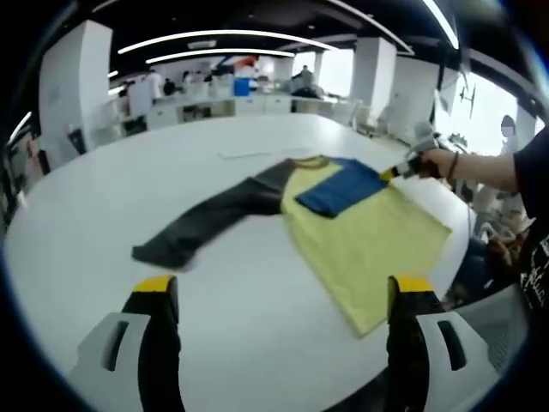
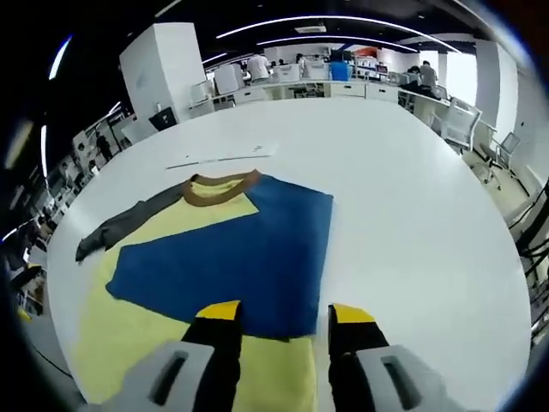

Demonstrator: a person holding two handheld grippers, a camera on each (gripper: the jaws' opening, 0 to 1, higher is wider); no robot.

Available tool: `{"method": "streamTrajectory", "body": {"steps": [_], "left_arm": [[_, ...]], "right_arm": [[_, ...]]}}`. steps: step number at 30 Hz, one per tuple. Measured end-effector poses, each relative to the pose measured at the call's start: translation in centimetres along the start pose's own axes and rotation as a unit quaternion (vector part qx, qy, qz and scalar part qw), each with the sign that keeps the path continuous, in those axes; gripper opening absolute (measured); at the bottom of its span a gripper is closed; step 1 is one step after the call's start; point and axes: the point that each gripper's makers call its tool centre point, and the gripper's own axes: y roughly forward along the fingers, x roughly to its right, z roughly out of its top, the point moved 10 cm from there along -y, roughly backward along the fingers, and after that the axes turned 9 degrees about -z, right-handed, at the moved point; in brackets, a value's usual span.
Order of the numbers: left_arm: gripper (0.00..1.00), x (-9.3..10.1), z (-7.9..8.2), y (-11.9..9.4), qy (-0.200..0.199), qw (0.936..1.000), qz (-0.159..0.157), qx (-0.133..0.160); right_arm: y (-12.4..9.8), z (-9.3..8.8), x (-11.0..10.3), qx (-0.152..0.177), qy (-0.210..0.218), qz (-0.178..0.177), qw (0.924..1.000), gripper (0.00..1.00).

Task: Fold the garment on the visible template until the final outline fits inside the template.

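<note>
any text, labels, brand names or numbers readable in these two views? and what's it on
None can be read.
The garment shows plain yellow, blue and grey panels with a brown collar, no print or tag.
The white table is bare of markings; the thin flat sheet beyond the collar is too small to tell.
Background desks and the blue object far off are too blurred to read.
The yellow-tipped left gripper and right gripper carry no lettering.
</note>
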Motion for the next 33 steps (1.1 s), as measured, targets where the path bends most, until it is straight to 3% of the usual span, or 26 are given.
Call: {"method": "streamTrajectory", "body": {"steps": [5, 8, 12, 15, 19, 22, 30, 33], "left_arm": [[0.97, -0.3, 0.4, 0.3, 0.003, 1.0, -0.002, 0.001], [0.95, -0.7, 0.9, 0.3, -0.005, 0.9996, 0.0, 0.027], [0.94, -1.1, 1.3, 0.4, -0.011, 0.9992, 0.005, 0.039], [0.94, -1.5, 1.2, 0.6, -0.011, 0.9992, 0.009, 0.036], [0.92, -2.4, 1.2, 0.6, -0.017, 0.9987, 0.024, 0.041], [0.9, -3.2, 1.4, 0.4, -0.035, 0.9958, 0.036, 0.077], [0.82, -5.9, 1.0, 0.1, -0.05, 0.993, 0.079, 0.072], [0.78, -7.0, 0.6, 0.2, -0.072, 0.9897, 0.094, 0.081]], "right_arm": [[-1.1, 0.4, -0.8, 0.015, -0.016, 0.017, 0.9996, 0.56], [-1.8, 0.4, -1.2, 0.019, -0.044, 0.028, 0.9985, 0.66], [-2.9, 0.3, -1.6, 0.026, -0.074, 0.044, 0.996, 0.79], [-3.8, 0.3, -2.0, 0.026, -0.068, 0.065, 0.9952, 0.86], [-5.3, 0.5, -2.7, 0.041, -0.082, 0.085, 0.9921, 0.91], [-6.3, 0.5, -2.9, 0.045, -0.083, 0.096, 0.9909, 0.93], [-8.3, 0.1, -3.4, 0.059, -0.078, 0.121, 0.9879, 0.96], [-9.0, -0.1, -3.5, 0.066, -0.07, 0.125, 0.9875, 0.96]]}}
